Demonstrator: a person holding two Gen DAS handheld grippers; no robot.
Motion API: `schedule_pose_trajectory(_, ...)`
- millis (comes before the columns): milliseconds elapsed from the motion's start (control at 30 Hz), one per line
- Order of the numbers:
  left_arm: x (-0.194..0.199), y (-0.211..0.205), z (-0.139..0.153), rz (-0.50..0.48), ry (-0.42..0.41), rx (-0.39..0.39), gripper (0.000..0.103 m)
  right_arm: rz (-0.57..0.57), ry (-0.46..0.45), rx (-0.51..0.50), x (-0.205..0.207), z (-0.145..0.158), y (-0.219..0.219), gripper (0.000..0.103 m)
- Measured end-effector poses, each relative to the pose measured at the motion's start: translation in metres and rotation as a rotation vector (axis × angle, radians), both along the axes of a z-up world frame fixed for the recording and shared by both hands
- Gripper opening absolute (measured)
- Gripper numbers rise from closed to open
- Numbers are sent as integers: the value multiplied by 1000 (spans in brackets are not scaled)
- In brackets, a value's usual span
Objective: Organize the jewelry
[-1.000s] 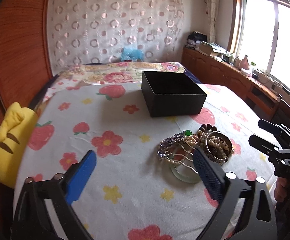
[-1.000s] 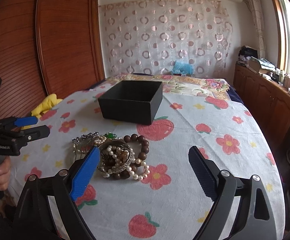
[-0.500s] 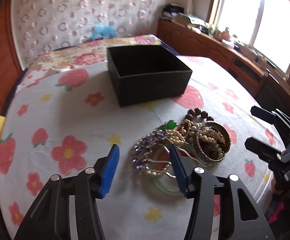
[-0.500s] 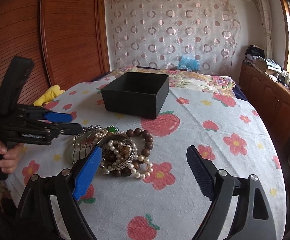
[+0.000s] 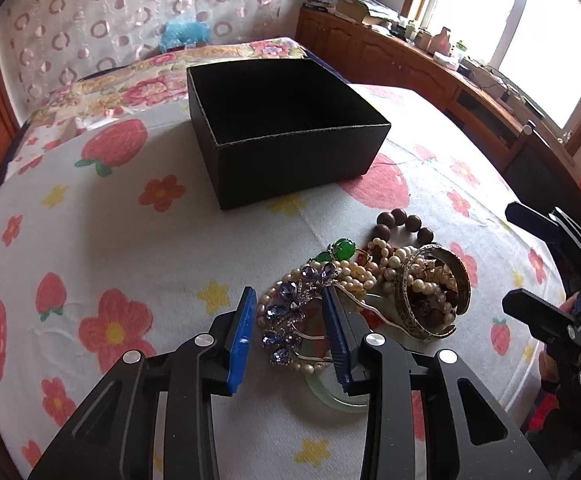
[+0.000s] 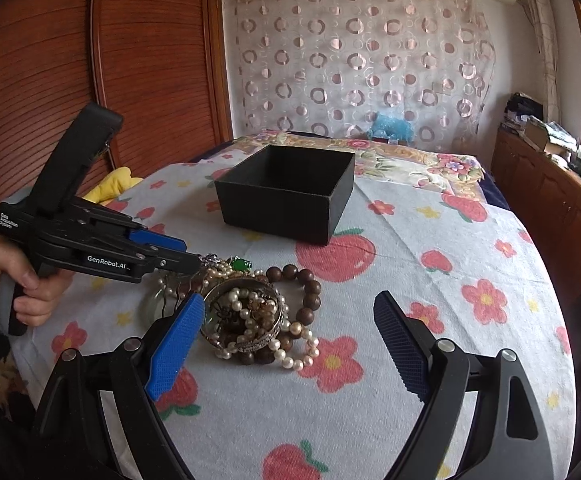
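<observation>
Bedroom, wood-panelled wall, circle-patterned curtain; table under a strawberry-and-flower tablecloth.

Item: black box, open-topped, toward the far side, well apart from the jewelry.

Item: jewelry heap near the front edge, comprising a purple rhinestone hair comb, pearl strands, a brown bead bracelet, a metal bangle (pearls piled inside it), a green stone and a pale jade bangle.

Item: left gripper, blue pads narrowed on either side of the comb; whether they are actually pressing it is hard to judge.

Item: right gripper, spread wide, just beside the heap, gripping nothing.
</observation>
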State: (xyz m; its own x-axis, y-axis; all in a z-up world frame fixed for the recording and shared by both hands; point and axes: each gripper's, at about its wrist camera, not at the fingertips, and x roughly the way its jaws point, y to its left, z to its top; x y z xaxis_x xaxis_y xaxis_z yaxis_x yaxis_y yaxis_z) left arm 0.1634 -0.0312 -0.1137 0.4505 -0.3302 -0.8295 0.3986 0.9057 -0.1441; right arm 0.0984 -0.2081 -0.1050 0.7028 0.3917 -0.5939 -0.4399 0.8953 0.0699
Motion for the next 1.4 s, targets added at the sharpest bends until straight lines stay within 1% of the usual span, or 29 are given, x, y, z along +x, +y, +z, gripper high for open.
schedule_pose_trajectory(33,0,-1,0,-9,-3,4,32,7,10,0,3,0,0,88)
schedule_pose_trajectory(67,0,-2,0,-12,-3,8,23,16,23,-1,8,0,0,85)
schedule_pose_trajectory(100,2,-2,-1,-14,4,17,22,25,35,-2,12,0,0,83)
schedule_pose_trajectory(167,2,-3,-1,-22,-4,27,22,49,81,-7,24,-4,1,73)
schedule_pose_trajectory(200,1,-4,-1,-24,-8,33,22,61,98,-11,28,-7,4,70)
schedule_pose_trajectory(267,0,-3,0,-25,-14,40,21,82,137,-25,37,-13,6,61)
schedule_pose_trajectory(333,-3,-2,3,-18,-34,42,21,103,155,-34,42,-17,8,54)
schedule_pose_trajectory(400,-6,1,8,-4,-57,39,21,120,159,-40,44,-18,11,49)
schedule_pose_trajectory(467,-9,4,14,10,-79,27,21,137,167,-45,45,-19,14,41)
schedule_pose_trajectory(500,-9,6,17,16,-88,23,21,141,171,-46,45,-19,14,40)
schedule_pose_trajectory(633,-12,11,29,46,-131,15,21,166,192,-60,47,-24,18,29)
schedule_pose_trajectory(700,-12,12,32,56,-146,21,21,176,198,-64,48,-24,20,22)
schedule_pose_trajectory(733,-11,13,34,61,-152,20,21,176,201,-73,49,-24,21,14)
schedule_pose_trajectory(767,-11,14,36,67,-156,19,21,185,204,-77,50,-25,22,9)
schedule_pose_trajectory(900,-8,18,40,82,-170,20,21,204,193,-108,48,-22,24,8)
schedule_pose_trajectory(967,-8,21,41,89,-174,15,21,193,176,-114,47,-18,23,8)
schedule_pose_trajectory(1233,-8,22,49,107,-201,6,21,143,120,-84,53,-3,11,6)
schedule_pose_trajectory(1400,-4,20,59,111,-225,5,21,113,91,-79,68,9,5,6)
